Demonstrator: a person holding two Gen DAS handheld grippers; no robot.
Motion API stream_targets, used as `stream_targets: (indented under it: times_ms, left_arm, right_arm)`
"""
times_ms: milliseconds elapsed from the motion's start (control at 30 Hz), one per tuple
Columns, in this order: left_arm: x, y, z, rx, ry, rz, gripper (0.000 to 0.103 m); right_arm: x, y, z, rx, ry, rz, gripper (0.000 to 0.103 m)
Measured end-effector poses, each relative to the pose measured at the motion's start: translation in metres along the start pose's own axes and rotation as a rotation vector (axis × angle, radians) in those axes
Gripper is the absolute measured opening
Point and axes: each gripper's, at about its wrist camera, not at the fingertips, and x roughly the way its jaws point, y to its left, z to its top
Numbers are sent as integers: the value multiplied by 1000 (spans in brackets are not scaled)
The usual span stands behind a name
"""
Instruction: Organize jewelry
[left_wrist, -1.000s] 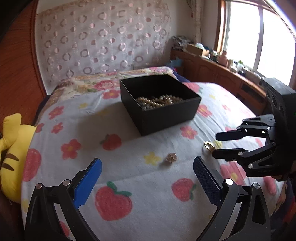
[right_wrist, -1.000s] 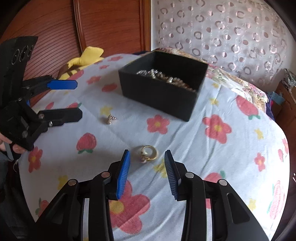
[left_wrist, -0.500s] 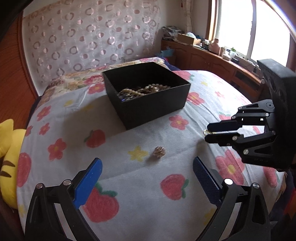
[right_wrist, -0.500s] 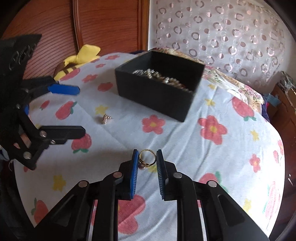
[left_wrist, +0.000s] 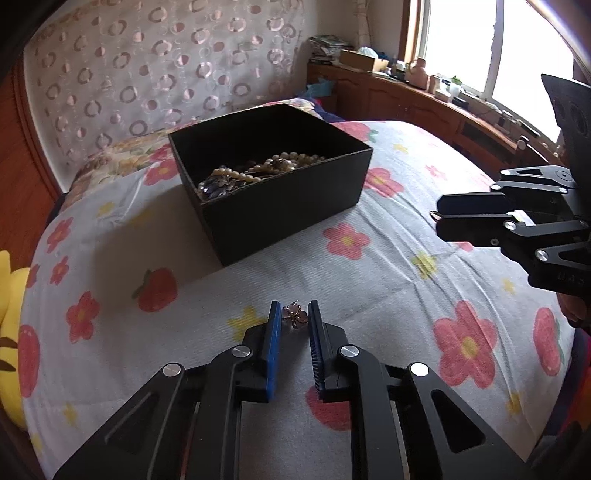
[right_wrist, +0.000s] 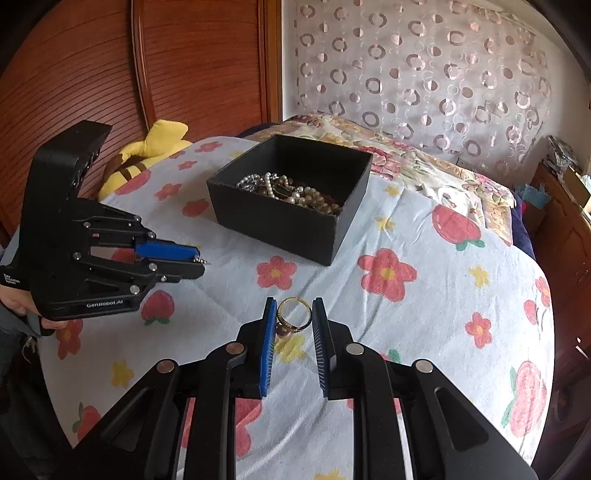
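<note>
Two small pieces are pinched at once, one per hand-held gripper, which looks like a way to carry both to the black box (left_wrist: 271, 173) in a single trip. The left hand-held gripper (left_wrist: 293, 317) has just been closing, and its blue pads now clamp a small rose-gold earring (left_wrist: 295, 315) at the very tips, low over the flowered bedspread (left_wrist: 369, 295); its thin post points up and away, toward the box. The right hand-held gripper (right_wrist: 293, 315) is clamped on a gold ring (right_wrist: 291, 314), held clear of the bed. The band stands nearly face-on to the right wrist camera, squeezed across its width, with the dark bead at the lower left against the left pad, so the hole's axis runs roughly along the fingers. A tip grip like this probably leaves the pieces free to drop when released. The box sits farther up the bed, open-topped, already holding pearl strands (right_wrist: 291, 192) and other pieces, a sensible destination for both.
</note>
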Motion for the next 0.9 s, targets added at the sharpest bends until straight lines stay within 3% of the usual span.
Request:
stream_targets:
  times_ms: [200, 533, 833, 900]
  left_arm:
    - [-11, 4, 11, -14, -43, 13, 13]
    - [-35, 21, 51, -62, -140, 26, 13]
    - [-24, 43, 78, -133, -154, 29, 13]
    - [-20, 46, 80, -146, -153, 26, 14]
  right_arm:
    - [0, 0, 11, 8, -28, -5, 21]
    - [8, -15, 64, 85, -109, 10, 22]
    - [20, -28, 89, 122, -107, 5, 23]
    - [18, -29, 92, 124, -109, 11, 31]
